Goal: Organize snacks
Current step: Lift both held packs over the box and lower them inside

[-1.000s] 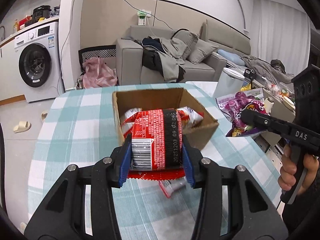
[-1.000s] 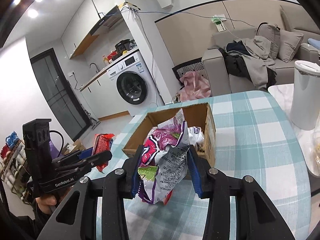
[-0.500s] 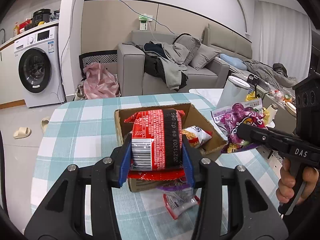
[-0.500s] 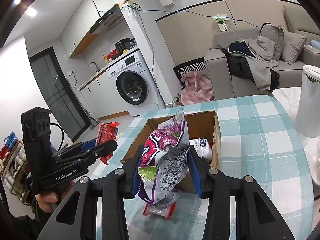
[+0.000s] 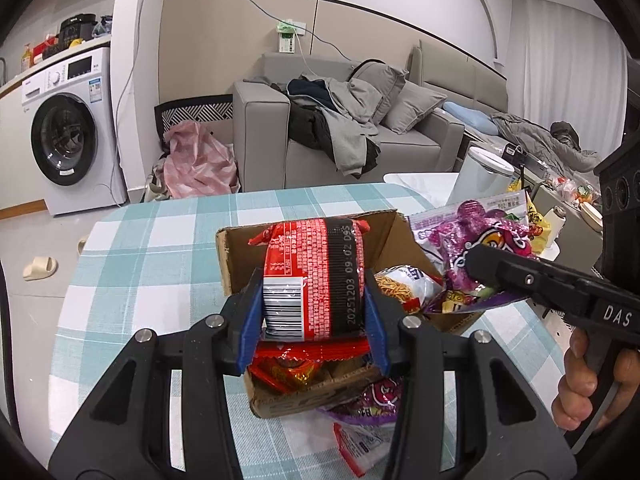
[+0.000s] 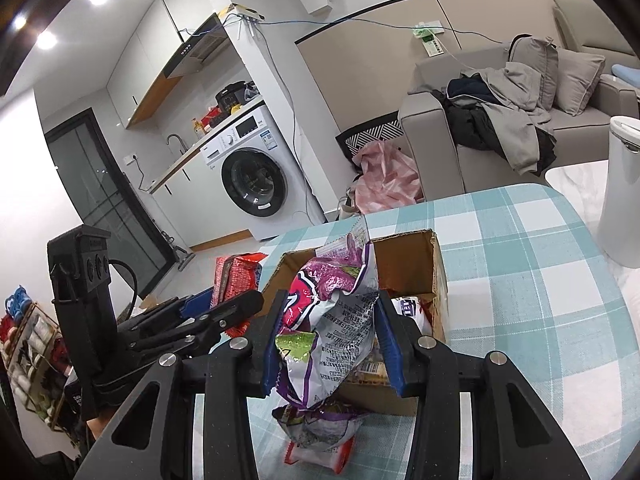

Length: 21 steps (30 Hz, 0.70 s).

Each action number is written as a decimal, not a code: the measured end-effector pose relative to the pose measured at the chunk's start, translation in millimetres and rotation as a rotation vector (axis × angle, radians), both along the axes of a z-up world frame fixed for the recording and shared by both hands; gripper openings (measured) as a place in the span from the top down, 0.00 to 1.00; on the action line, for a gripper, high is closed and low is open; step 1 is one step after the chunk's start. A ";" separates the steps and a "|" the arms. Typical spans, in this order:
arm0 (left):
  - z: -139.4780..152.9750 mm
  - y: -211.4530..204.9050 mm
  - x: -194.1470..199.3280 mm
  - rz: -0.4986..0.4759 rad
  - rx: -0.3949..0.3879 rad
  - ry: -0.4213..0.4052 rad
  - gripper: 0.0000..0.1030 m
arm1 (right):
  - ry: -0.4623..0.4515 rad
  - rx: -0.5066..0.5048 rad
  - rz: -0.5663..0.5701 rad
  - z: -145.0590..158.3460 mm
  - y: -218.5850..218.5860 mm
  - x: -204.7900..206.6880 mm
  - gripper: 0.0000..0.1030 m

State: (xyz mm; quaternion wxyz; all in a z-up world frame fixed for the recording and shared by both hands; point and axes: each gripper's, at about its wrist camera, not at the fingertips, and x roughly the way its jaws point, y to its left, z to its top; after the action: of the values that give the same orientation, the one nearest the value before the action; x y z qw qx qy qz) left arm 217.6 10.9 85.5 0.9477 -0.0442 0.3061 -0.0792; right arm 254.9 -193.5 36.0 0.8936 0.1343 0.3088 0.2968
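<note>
My left gripper (image 5: pixel 314 320) is shut on a red snack packet (image 5: pixel 316 276) and holds it over the near part of an open cardboard box (image 5: pixel 232 252) on the checked table. My right gripper (image 6: pixel 330 340) is shut on a purple and white snack bag (image 6: pixel 340 312), held above the box (image 6: pixel 436 276) at its right side; the same bag shows in the left wrist view (image 5: pixel 480 236). Several snack packets lie in the box, one a noodle packet (image 5: pixel 404 284). Loose packets (image 5: pixel 364 432) lie on the table in front of the box.
The table has a teal and white checked cloth (image 5: pixel 152 248). A white bin (image 6: pixel 620 192) stands at its right beside a marble top. A grey sofa (image 5: pixel 360 132), a washing machine (image 5: pixel 68 136) and a slipper (image 5: pixel 38 270) on the floor lie beyond.
Both grippers have moved forward and lower toward the box with their packets. The box now sits closer, under the red packet, and the purple bag is over its right side.
</note>
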 end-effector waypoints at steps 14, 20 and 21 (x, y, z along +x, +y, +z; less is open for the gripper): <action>-37.5 -9.8 44.4 0.000 0.044 0.038 0.60 | 0.077 0.017 -0.069 -33.7 12.6 43.7 0.60; -50.4 -10.7 59.2 -0.008 0.046 0.064 0.60 | 0.083 -0.001 -0.078 -37.4 17.9 51.8 0.59; -53.3 -10.5 62.2 -0.007 0.043 0.072 0.60 | 0.080 -0.009 -0.086 -37.3 18.4 53.6 0.59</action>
State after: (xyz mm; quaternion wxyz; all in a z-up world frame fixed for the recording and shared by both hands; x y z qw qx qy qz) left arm 279.9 0.5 32.2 0.9365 -0.0256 0.3416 -0.0745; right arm 308.5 -175.1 -1.3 0.8931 0.1551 0.3394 0.2512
